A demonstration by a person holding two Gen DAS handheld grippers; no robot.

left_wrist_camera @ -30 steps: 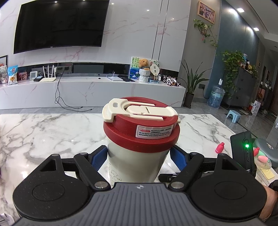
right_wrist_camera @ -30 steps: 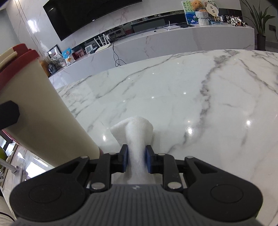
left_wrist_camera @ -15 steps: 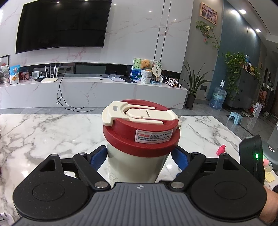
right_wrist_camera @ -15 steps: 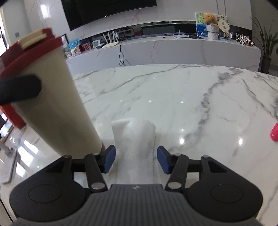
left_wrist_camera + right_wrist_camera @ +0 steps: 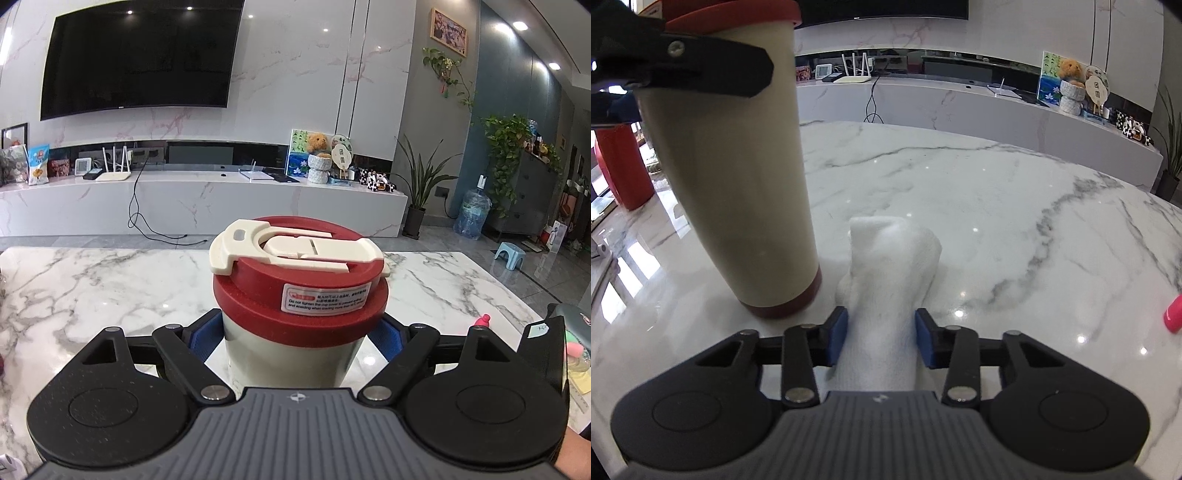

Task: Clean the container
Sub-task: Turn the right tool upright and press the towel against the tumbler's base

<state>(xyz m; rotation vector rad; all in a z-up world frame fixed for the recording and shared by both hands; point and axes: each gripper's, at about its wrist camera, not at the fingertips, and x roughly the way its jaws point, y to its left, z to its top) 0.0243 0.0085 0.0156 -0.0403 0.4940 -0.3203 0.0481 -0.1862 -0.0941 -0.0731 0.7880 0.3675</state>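
Cup (image 5: 738,177) standing upright on surface (image 5: 997,206), left hand-held gripper (image 5: 299,336) gripping its body. Right hand-held gripper (image 5: 881,336) released, pads straddling cloth (image 5: 890,266) loosely. Risk: cloth slipping away; tall cup tipping if pushed.

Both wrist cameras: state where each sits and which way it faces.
Left wrist: on the left gripper, facing the TV wall; fingers around the tumbler; a hand shows bottom right.
Right wrist: on the right gripper, angled down at the table; fingers open beside the white cloth.
Shared: tumbler, table, TV shelf.
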